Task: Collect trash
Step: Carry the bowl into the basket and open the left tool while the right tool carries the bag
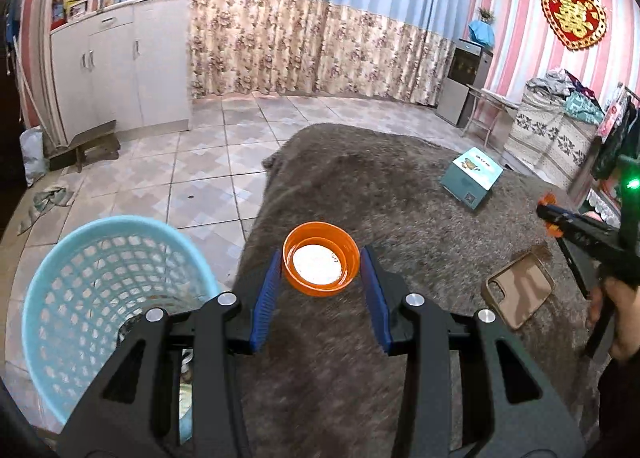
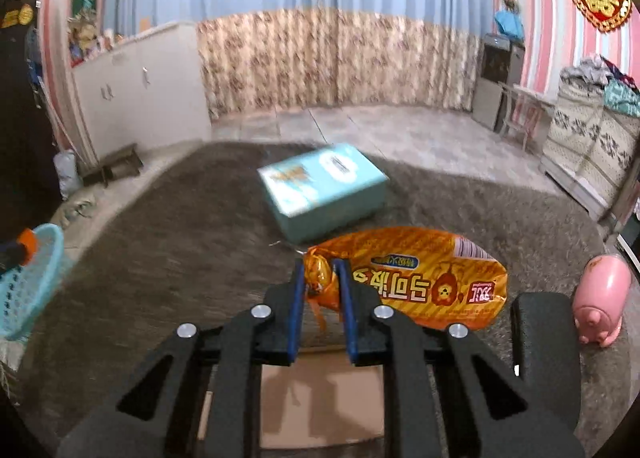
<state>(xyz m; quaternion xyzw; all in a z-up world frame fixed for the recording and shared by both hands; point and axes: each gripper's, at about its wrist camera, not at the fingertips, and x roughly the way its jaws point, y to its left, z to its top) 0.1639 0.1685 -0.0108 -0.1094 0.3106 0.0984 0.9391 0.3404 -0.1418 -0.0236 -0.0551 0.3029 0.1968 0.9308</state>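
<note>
Right gripper: blue ribbed pads pinch the crumpled end of the wrapper — glossy orange foil, flattened on the rug.
Left gripper: pads clamp the cup — round orange plastic, white inside.
Basket: pale blue plastic lattice, on the floor left of the rug.
Phone: brown case, face down.
Box: teal cardboard, farther back.
</note>
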